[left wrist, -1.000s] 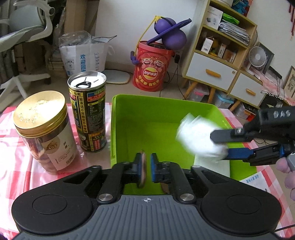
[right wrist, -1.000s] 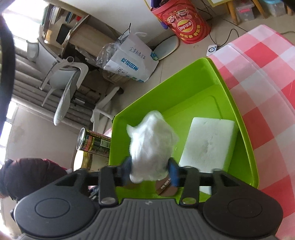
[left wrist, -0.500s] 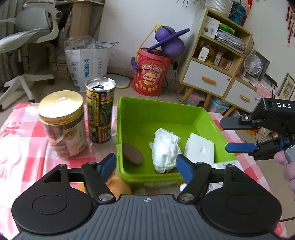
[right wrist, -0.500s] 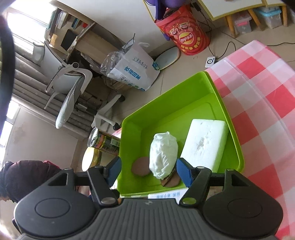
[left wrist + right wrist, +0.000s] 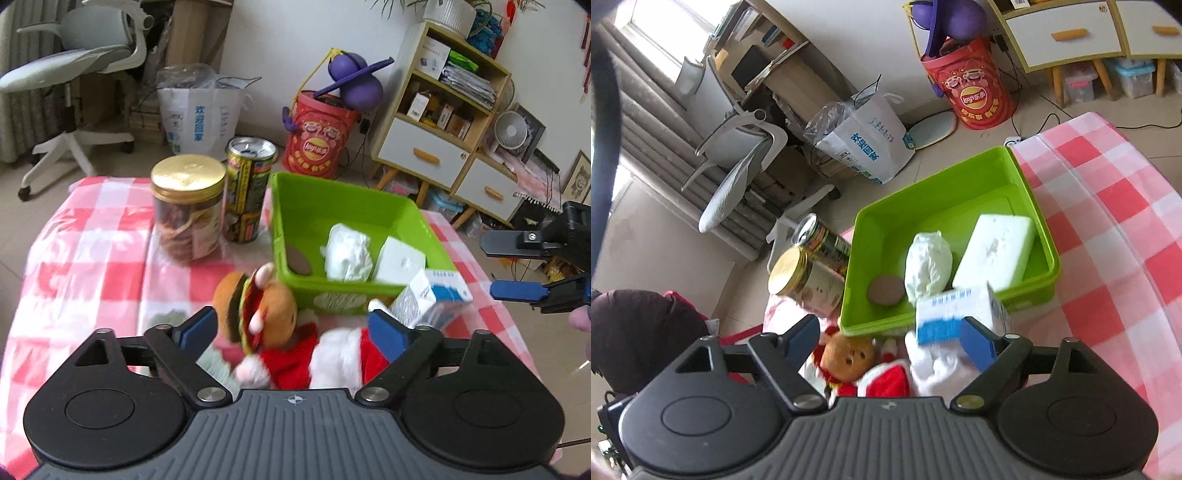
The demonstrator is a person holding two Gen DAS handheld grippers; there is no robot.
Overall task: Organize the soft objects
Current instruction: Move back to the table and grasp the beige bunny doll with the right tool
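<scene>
A green bin (image 5: 351, 297) on the checked cloth holds a crumpled white bundle (image 5: 347, 251), a white foam block (image 5: 400, 260) and a brown round pad (image 5: 297, 260). In front of it lie a plush toy (image 5: 273, 310) in red clothes and a blue-and-white carton (image 5: 432, 295). My left gripper (image 5: 291, 332) hangs above the plush, its jaws opening, pads touching nothing. My right gripper (image 5: 506, 266) hovers right of the bin, jaws opening and empty. The right wrist view shows that gripper (image 5: 890, 338) above the plush (image 5: 849, 356) and carton (image 5: 955, 314), with the bin (image 5: 1045, 229) beyond.
A gold-lidded jar (image 5: 188, 206) and a tall can (image 5: 247, 188) stand left of the bin. The pink checked tablecloth (image 5: 92, 258) stretches left. On the floor beyond are a red bucket (image 5: 321, 144), a paper bag (image 5: 201, 122), an office chair and a shelf unit. A person in dark clothes (image 5: 635, 332) is at the left.
The right gripper let the white bundle drop into the bin and the left gripper released the brown pad. Both opened wide and pulled back and up, bringing the plush and carton into view.
</scene>
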